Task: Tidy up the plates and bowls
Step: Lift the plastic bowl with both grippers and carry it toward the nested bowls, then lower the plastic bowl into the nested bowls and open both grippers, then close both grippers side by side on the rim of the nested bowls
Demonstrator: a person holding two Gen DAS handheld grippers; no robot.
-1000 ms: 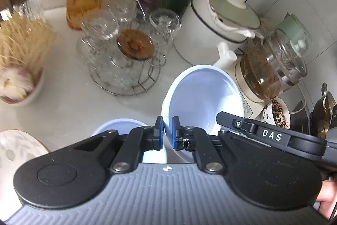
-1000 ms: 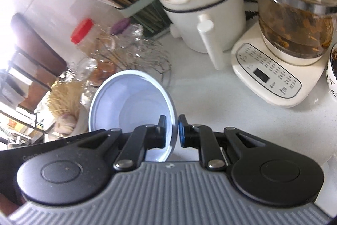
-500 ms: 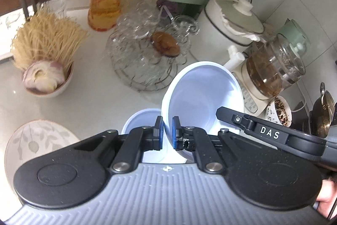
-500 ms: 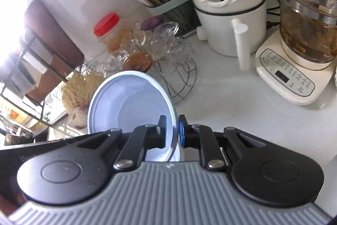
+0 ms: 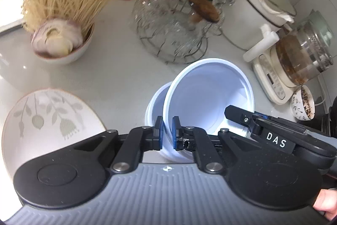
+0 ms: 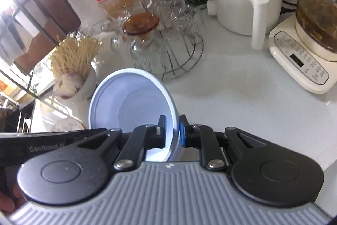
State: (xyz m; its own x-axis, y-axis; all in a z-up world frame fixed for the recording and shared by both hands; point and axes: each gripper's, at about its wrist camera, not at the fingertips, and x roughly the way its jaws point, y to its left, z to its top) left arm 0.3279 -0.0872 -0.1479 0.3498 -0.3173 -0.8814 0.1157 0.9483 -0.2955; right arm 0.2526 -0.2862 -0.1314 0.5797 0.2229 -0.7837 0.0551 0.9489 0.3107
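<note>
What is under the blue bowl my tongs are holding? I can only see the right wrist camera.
Observer: A second pale blue bowl sits on the counter, partly hidden behind the held bowl.
Operator: Is anything else grabbing my bowl?
Observer: Yes, the left tongs are clamped on its near rim.
Operator: Are there any plates?
Observer: A leaf-patterned plate lies on the counter, left of both bowls.
</note>
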